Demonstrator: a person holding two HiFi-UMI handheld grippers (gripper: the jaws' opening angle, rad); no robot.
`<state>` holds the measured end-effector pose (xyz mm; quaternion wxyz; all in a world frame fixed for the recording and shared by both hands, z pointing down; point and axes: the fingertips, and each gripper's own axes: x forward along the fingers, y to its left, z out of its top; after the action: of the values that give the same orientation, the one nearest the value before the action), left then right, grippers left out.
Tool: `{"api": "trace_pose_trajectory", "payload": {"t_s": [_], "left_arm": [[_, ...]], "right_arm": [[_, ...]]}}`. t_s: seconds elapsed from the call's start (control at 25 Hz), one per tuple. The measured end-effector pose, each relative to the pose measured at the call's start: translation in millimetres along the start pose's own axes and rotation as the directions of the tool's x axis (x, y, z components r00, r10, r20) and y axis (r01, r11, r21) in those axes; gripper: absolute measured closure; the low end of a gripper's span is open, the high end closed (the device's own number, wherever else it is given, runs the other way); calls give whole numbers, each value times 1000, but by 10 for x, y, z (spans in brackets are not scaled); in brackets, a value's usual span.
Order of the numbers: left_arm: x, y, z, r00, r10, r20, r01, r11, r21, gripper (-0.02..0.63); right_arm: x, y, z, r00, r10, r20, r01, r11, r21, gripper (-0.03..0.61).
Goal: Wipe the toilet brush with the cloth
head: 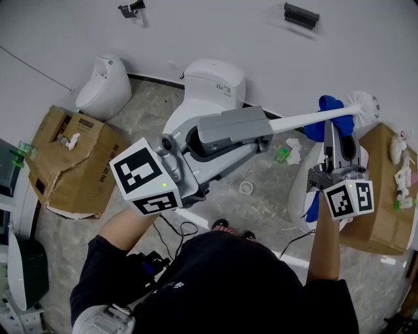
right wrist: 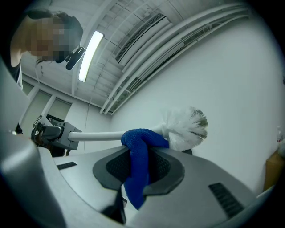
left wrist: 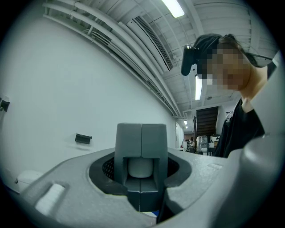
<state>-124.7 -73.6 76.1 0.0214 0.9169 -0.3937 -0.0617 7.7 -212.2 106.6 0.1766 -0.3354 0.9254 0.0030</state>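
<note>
Nearest, the left gripper (head: pixel 263 134) is clamped on the toilet brush (head: pixel 300 120) at its handle end; the shaft runs rightward to the bristles, just short of which the right gripper (head: pixel 335 128) pinches the cloth (head: pixel 329 104) draped over it.

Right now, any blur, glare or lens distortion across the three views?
Head view: sharp, evenly lit, soft shadows, edges bowed. Left gripper view: fisheye with dark corners, ceiling light blown out, nearest parts soft. Right gripper view: same fisheye vignette, ceiling lamp glares, toilet brush bristles slightly blurred, cloth in focus.
</note>
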Motion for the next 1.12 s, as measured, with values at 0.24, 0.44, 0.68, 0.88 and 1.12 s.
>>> {"api": "trace_pose_trajectory", "payload": {"t_s": [0.24,0.44,0.68,0.88,1.12], "left_arm": [[4,13,-6,1000,-9,12,9,1000,-12,448],[9,55,-8,999,-18,32,20,998,-57,448],[-16,77,-50,998,-43,36,45,997,-63,448],[-1,71,-79,999,-43,17,43,998,-48,448],[-9,111,-131,999,-43,-6,43,998,-51,448]], "right_arm": [[-5,-6,-7,1000,-3,-1,3,1000,15,499],[-30,-9,-37,1000,1,-6,-1,1000,22,499],[-92,16,-85,999,32,3,-32,999,23,499],[-107,8,-145,999,38,-9,-38,999,33,499],[-92,24,-247,998,49,-35,-47,998,45,500]]}}
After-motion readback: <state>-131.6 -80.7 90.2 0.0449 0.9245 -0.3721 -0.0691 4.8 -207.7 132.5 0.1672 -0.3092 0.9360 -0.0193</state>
